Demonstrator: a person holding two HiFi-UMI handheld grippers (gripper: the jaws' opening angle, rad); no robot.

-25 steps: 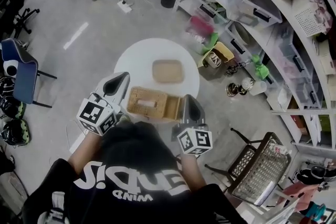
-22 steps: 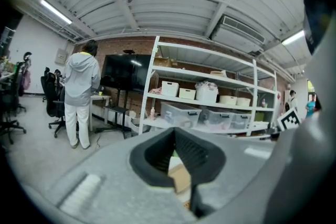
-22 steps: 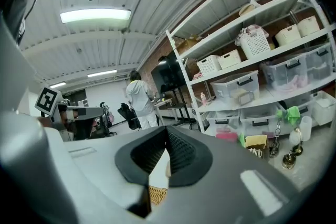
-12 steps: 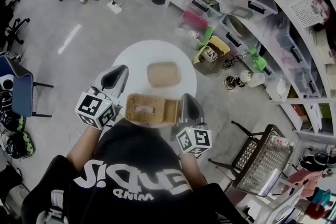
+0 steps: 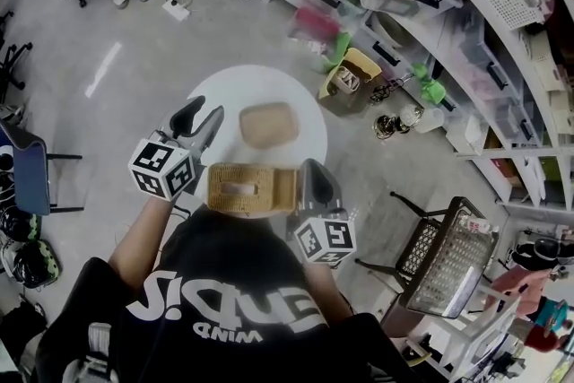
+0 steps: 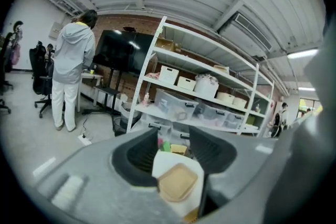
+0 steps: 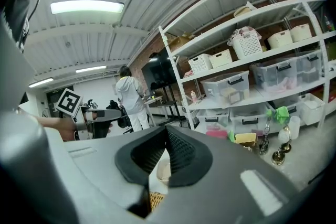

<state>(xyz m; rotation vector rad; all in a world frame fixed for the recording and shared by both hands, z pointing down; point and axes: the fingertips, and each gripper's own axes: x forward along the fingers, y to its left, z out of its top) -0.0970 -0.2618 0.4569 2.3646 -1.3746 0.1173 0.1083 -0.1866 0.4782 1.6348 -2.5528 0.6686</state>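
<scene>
Left hand-held gripper [image 5: 202, 115]: jaws spread wide, nothing between them. It hangs over the left part of the tabletop, its marker cube toward the person. In its own view [image 6: 173, 136] the gap frames the tan tray and white tabletop.
Right hand-held gripper [image 5: 310, 168]: jaw tips pressed together with nothing pinched [image 7: 167, 131], just beside the right end of the woven box.
Hard to make out: the woven box's near edge is cut off by the person's dark-shirted shoulders in the head view. The right gripper view shows only a sliver of weave [image 7: 153, 200] below the jaws. Whether the right hand-held gripper touches the box cannot be told.
Woven box: light-brown rectangular wicker box [image 5: 247, 190] with a slot in its top, at the near edge of the tabletop between the two hand-held grippers. Its long axis runs left to right, one short end toward each hand-held gripper.
Tan tray: shallow rounded-rectangle tray [image 5: 268, 125] [image 6: 177, 182], beyond the box and apart from it, near the tabletop's middle, its long axis roughly parallel to the box.
Tabletop: small round white tabletop [image 5: 220, 94].
Surroundings: white metal shelving [image 5: 430, 31] with clear bins on the right; a person in pale clothes [image 6: 71, 76] well off on the grey floor.
</scene>
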